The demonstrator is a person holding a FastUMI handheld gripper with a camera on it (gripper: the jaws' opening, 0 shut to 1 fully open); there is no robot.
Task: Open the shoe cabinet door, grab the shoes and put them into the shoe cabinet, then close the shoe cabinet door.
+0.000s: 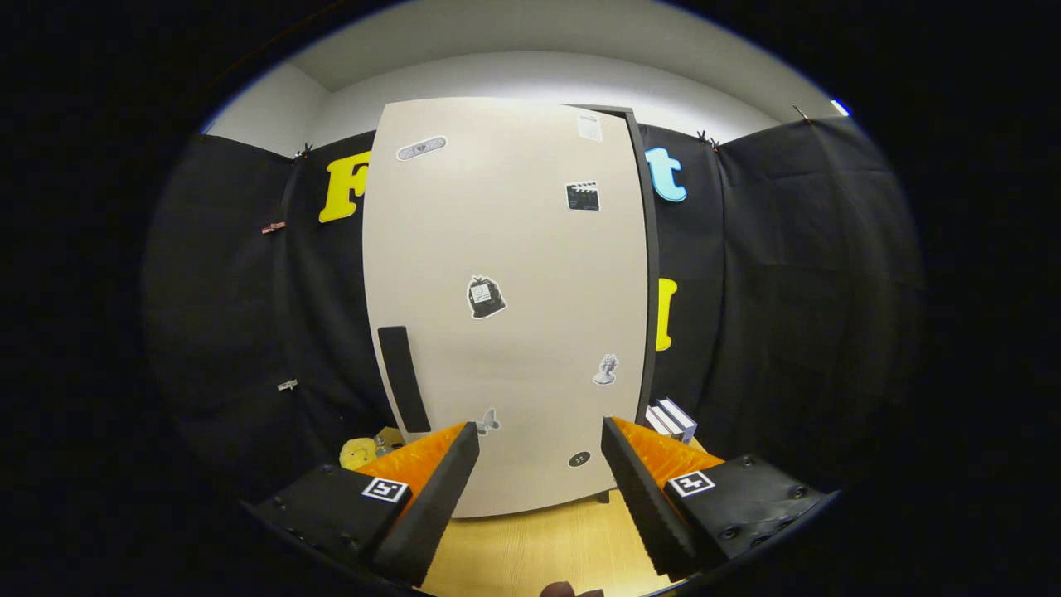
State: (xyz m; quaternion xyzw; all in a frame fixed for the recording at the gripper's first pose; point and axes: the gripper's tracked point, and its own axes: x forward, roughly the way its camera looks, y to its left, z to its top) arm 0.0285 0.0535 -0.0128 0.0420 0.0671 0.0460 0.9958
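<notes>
Cabinet door [506, 307] sits shut, handle [404, 379] at its left edge. Gripper [539, 448] fingers spread apart, holding nothing. Shoes stowed or not: hidden; any pull should hook that handle squarely.

Shoe cabinet door [506, 307] shut – tool [539, 439] fingers apart, empty, just before it, above wooden floor [539, 551].

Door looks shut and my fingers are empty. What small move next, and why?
Probably tilt down to look for shoes. The door looks shut, the gripper open and empty before it: that fits shoes waiting outside or already stowed, so the handle can wait.
</notes>
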